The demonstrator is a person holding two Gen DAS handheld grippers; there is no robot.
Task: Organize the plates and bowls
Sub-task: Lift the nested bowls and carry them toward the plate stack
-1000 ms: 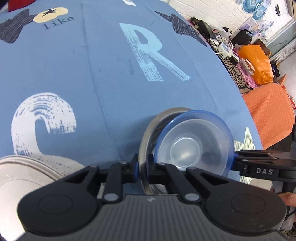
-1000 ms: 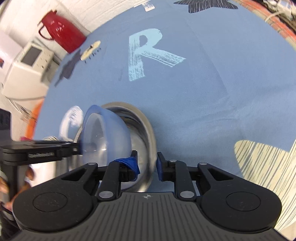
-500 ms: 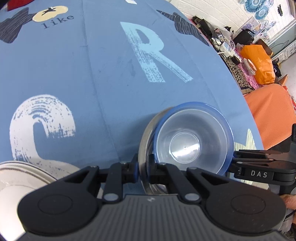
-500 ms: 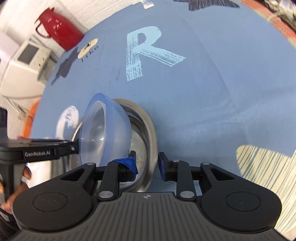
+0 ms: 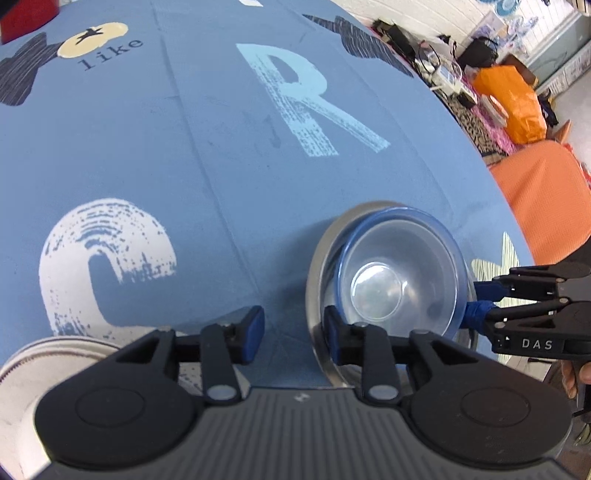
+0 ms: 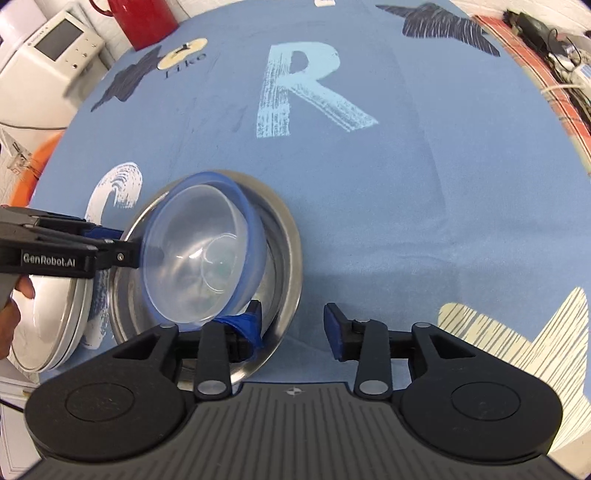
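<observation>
We see a bench (image 5: 155, 147) covered by a blue cloth (image 6: 424, 192) printed with a big pale letter R (image 5: 306, 99), a white letter C (image 5: 103, 266) and cream stars. On the near part of the cloth sits a steel bowl (image 6: 288, 258), and a clear plastic bowl with a blue rim (image 5: 402, 280) lies nested inside it, tilted a little in the right wrist view so its rim leans toward the far left. Just left of the steel bowl, at the near left of the bench, we find a stack of white plates (image 6: 55, 325), their edges almost under the steel bowl's rim.

The left hand-held gripper (image 5: 291, 328) has its jaws spread apart and holds nothing; its right finger stands at the near rim of the steel bowl, and its left finger is over bare cloth beside the plates. In the right wrist view it comes in from the left, its tips against the plastic bowl's rim.

The right hand-held gripper (image 6: 291, 325) is likewise spread wide and empty; its left finger, wrapped in blue tape, lies at the near edge of the two bowls, and its right finger hangs over open cloth. Whether either finger touches a rim we cannot tell.

Beyond the far left edge stands a red jug (image 6: 144, 22) near a white appliance (image 6: 48, 62).
</observation>
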